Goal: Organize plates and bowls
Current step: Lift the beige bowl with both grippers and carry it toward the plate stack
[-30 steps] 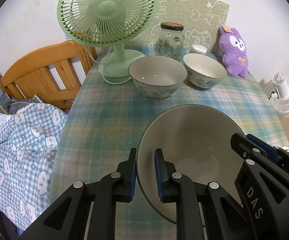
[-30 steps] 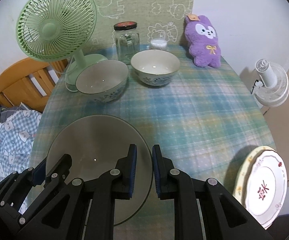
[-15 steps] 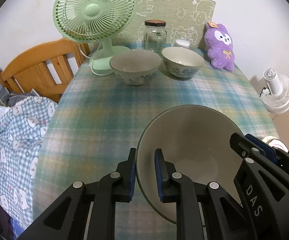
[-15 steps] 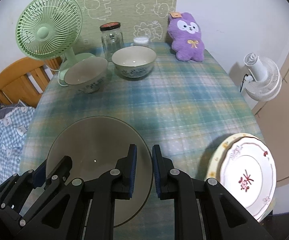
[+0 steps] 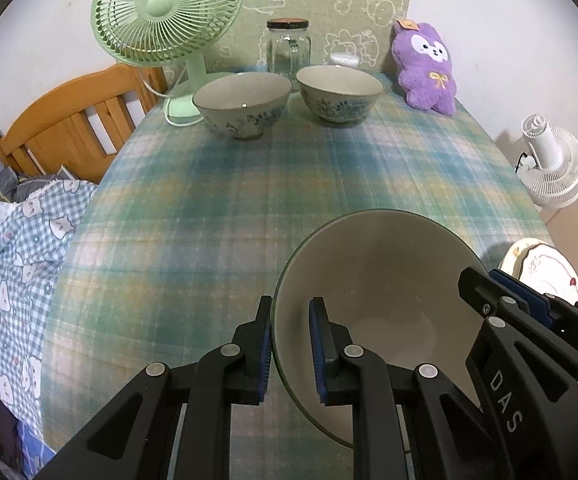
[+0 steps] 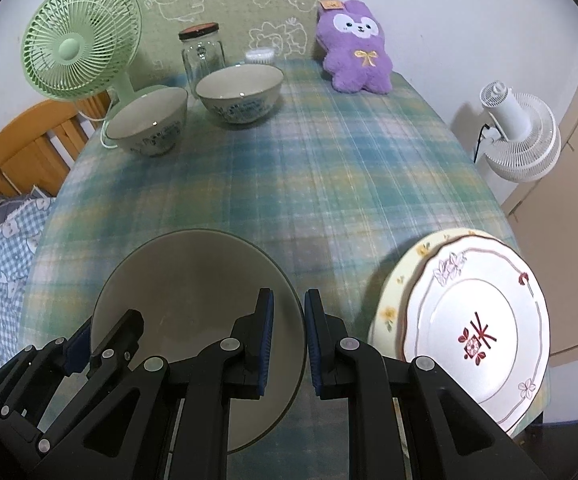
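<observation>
A large plain bowl (image 5: 377, 304) hangs over the near part of the table, held from both sides. My left gripper (image 5: 291, 304) is shut on its left rim, and my right gripper (image 6: 289, 296) is shut on the right rim of the same bowl (image 6: 193, 292). Two smaller patterned bowls (image 5: 243, 102) (image 5: 339, 92) stand side by side at the far end. To the right of the large bowl, a white plate (image 6: 477, 332) lies on a yellow-rimmed plate (image 6: 393, 304) at the near right edge.
The table has a green plaid cloth (image 5: 249, 184). At its far end stand a green desk fan (image 5: 169, 12), a glass jar (image 5: 289, 50) and a purple plush toy (image 5: 425, 68). A white floor fan (image 6: 517, 136) is right of the table, a wooden frame (image 5: 69, 120) and checked fabric (image 5: 13, 248) left.
Both grippers have drawn back toward the near edge together with the large bowl. The far bowls look smaller, and the stacked plates have come fully into the right wrist view.
</observation>
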